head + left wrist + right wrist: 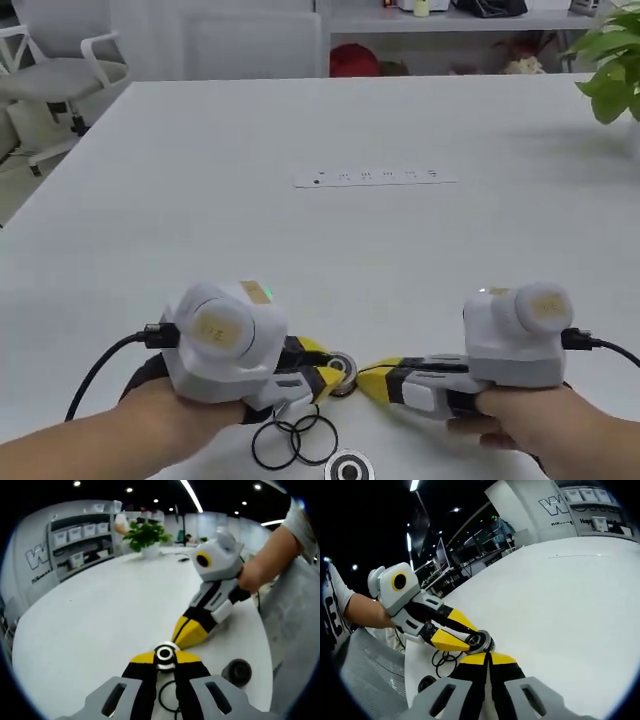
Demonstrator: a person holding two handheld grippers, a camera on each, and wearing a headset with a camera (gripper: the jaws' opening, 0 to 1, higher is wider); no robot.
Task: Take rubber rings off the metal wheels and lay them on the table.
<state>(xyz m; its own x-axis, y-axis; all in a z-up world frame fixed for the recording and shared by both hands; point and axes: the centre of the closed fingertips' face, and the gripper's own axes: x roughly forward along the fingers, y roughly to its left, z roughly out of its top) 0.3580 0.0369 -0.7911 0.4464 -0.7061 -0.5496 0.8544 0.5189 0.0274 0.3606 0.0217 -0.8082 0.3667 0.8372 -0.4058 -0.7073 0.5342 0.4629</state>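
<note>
My left gripper [333, 376] is shut on a small metal wheel [342, 370], held just above the table near its front edge. The wheel [164, 654] sits between the yellow tips of that gripper [164, 659]. My right gripper [369, 383] comes in from the right, its jaws shut and its tips against the wheel's rim [479, 641]. Whether it pinches a ring there is hidden. Three black rubber rings [296, 439] lie overlapping on the table below the left gripper. A second metal wheel [350, 467] lies flat beside them.
The white table [330, 240] stretches far ahead, with a flush socket strip [375, 178] in its middle. A potted plant [612, 70] stands at the far right. An office chair [60, 70] and shelves are beyond the table.
</note>
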